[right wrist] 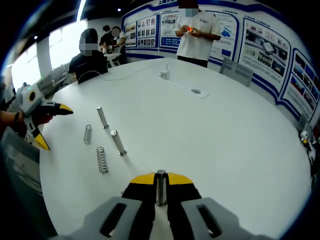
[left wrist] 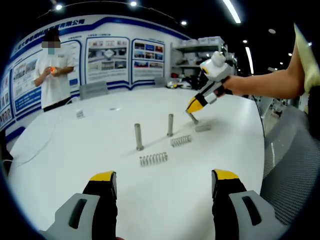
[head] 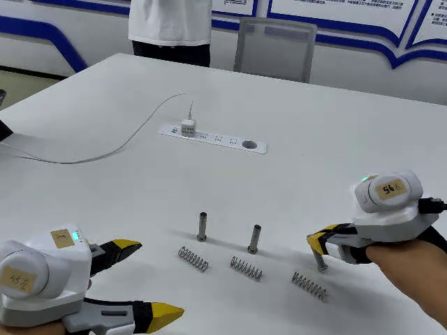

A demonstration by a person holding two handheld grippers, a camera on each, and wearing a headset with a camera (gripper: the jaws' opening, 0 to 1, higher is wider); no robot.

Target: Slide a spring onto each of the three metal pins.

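Observation:
Two metal pins stand upright on the white table [head: 300,139], the left pin [head: 202,227] [left wrist: 138,136] [right wrist: 102,117] and the middle pin [head: 254,239] [left wrist: 170,124] [right wrist: 118,142]. Three springs lie in front of them: left [head: 193,258] [left wrist: 153,159], middle [head: 246,268] [left wrist: 181,140] and right [head: 309,286] [left wrist: 203,128]. My right gripper [head: 318,246] [right wrist: 160,181] is shut on the third pin [head: 320,262] [right wrist: 160,192], holding it tilted just above the table, beside the right spring. My left gripper [head: 150,279] [left wrist: 164,177] is open and empty, near the front left, short of the left spring.
A white power strip [head: 213,137] with a plug [head: 188,126] and a thin cable [head: 105,155] lies mid-table. A grey chair [head: 274,49] and a standing person [head: 170,28] are at the far edge. Other people sit at the table's side [right wrist: 90,52].

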